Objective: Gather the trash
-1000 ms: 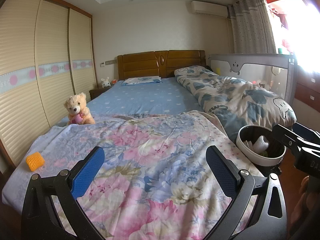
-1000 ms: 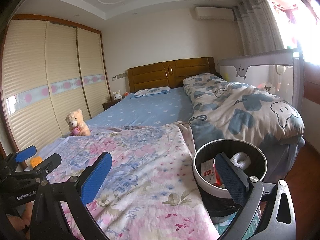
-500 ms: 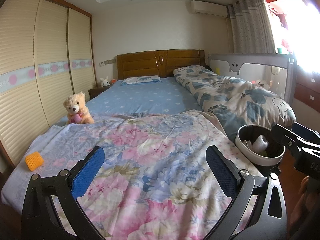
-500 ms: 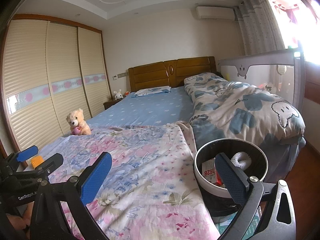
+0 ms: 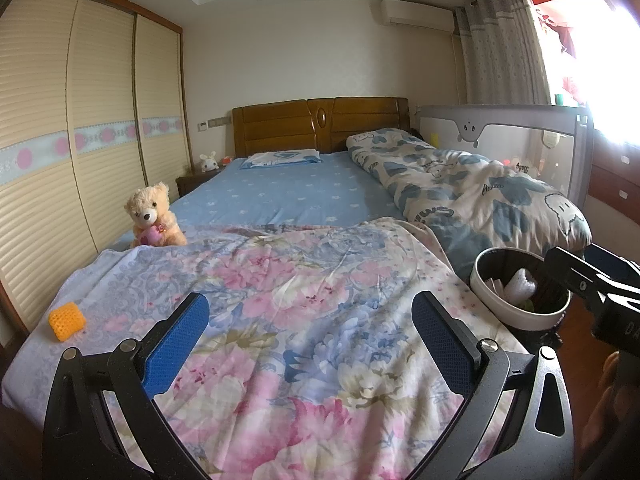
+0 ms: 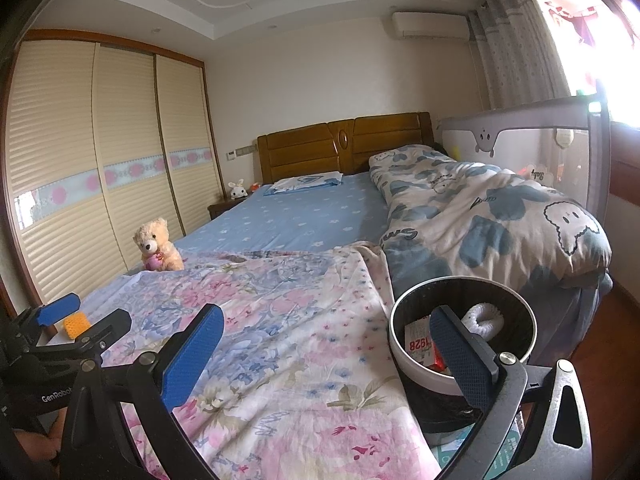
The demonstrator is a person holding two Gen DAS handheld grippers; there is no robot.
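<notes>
Both tools hover over the foot of the bed (image 5: pixel 280 208), each spread wide with nothing between the blue pads. The left tool (image 5: pixel 308 340) looks up the middle of the flowered blanket (image 5: pixel 280 320); the right tool (image 6: pixel 320 356) sits further toward the window side, one pad hanging right in front of the bin (image 6: pixel 404 364).

The only loose piece that looks like trash on the bed is a small orange knitted scrap (image 5: pixel 67 321) — it lies at the near left corner of the blanket, close to the bed's edge by the wardrobe. From the left tool it is off to the left and a little ahead, outside the spread of the pads. From the right tool it is further off, with the left tool standing between them. So the left hand is clearly the nearer one.

The bin stands at the opposite corner, on the floor just beside the bed's right side, already holding a white knitted piece (image 6: pixel 482 318) and a red and white packet (image 6: pixel 416 346).

The scrap looks blocky with no clear long axis, so a swing leftward matters more than any wrist turn. It would then have to travel the whole width of the bed to reach the bin.

The teddy bear (image 5: pixel 154 216) is likely no trash.
</notes>
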